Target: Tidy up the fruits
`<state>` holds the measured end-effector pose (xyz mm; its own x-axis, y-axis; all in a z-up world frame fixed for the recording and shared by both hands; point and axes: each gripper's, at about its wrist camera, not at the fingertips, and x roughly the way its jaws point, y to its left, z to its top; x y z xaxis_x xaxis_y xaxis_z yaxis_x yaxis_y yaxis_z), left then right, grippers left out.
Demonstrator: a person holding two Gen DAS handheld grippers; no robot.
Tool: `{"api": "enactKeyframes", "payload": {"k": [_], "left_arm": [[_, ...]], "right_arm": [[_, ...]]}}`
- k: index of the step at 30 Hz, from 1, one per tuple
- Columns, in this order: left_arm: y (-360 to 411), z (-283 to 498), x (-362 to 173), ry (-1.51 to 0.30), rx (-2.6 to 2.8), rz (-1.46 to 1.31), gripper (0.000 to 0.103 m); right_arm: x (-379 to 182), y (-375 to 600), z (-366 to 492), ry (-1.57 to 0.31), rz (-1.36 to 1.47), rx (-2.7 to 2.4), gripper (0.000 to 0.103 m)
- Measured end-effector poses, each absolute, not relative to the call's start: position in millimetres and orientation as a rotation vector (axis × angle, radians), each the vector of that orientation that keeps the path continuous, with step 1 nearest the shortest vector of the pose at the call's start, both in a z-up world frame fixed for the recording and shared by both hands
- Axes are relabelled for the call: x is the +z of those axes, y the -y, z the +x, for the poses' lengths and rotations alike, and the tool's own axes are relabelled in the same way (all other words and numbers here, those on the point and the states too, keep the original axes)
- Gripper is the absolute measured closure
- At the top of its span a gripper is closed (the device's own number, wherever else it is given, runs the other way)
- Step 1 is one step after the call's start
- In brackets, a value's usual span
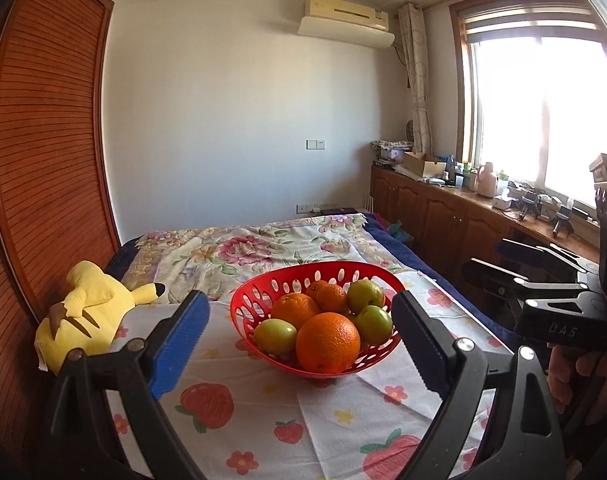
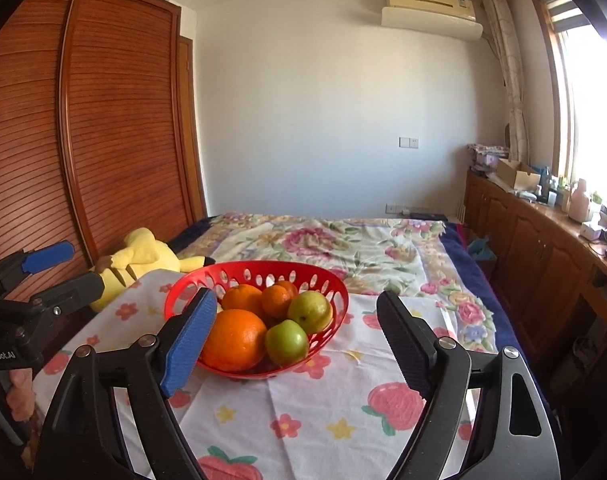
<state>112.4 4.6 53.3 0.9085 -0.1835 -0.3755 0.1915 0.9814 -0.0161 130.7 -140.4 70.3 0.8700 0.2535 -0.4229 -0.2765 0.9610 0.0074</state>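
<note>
A red perforated basket (image 1: 263,292) (image 2: 303,276) stands on a white cloth with strawberry prints. It holds a large orange (image 1: 328,342) (image 2: 233,340), smaller oranges (image 1: 332,297) (image 2: 277,300) and green fruits (image 1: 275,335) (image 2: 286,342). My left gripper (image 1: 299,344) hangs open in front of the basket, with nothing between its blue pads (image 1: 179,344). My right gripper (image 2: 299,344) is open too, a little to the right of the basket and back from it, empty. Each gripper shows at the edge of the other's view, with a hand on its handle.
A yellow plush toy (image 1: 83,312) (image 2: 139,256) lies left of the basket beside a slatted wooden wardrobe (image 1: 43,140). A floral bedspread (image 1: 263,244) stretches behind. Wooden cabinets (image 1: 443,208) with clutter run along the right under a bright window.
</note>
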Motion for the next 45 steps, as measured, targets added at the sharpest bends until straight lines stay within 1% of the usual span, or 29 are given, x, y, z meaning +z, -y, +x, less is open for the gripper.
{"api": "enactKeyframes", "payload": {"k": [20, 45], "left_arm": [[-18, 70, 52, -0.391, -0.105, 0.053, 0.010], [-30, 48, 38, -0.413, -0.095, 0.024, 0.010]], "right_arm": [[83, 134, 72, -0.379, -0.035, 0.279, 0.019], [67, 140, 54, -0.395, -0.025, 0.241, 0.019]]}}
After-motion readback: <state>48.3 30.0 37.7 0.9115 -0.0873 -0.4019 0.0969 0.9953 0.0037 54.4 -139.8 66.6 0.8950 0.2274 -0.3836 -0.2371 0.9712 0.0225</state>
